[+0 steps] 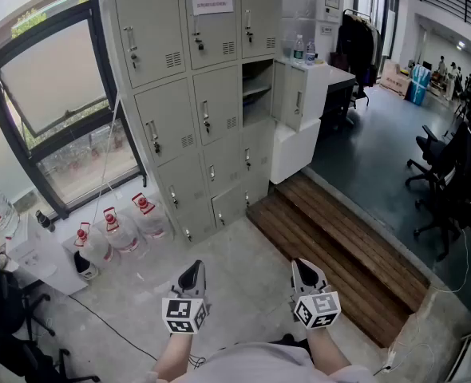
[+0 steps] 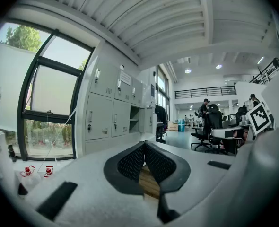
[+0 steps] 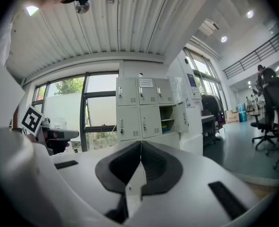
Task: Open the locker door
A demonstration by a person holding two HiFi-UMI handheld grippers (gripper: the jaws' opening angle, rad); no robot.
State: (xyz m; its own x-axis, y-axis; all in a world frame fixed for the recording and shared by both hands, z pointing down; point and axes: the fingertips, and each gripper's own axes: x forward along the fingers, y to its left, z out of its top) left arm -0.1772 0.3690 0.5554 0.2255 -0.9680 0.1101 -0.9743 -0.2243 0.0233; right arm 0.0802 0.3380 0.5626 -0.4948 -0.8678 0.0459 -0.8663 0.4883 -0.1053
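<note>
Grey lockers (image 1: pixel 195 94) stand at the floor's (image 1: pixel 247 290) far edge by the window (image 1: pixel 56 94), well apart from the left hand-held gripper (image 1: pixel 193 268) and right hand-held gripper (image 1: pixel 304 266), both with jaws pressed together, holding nothing. Best approach first, then spread one pair squarely round a door handle (image 1: pixel 206 116).

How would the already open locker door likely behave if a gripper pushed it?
The open locker door looks like thin sheet metal, so it would probably swing easily on its hinge, staying stiff. It stands beside the white cabinet, so pushing it wider would likely knock against that.
</note>
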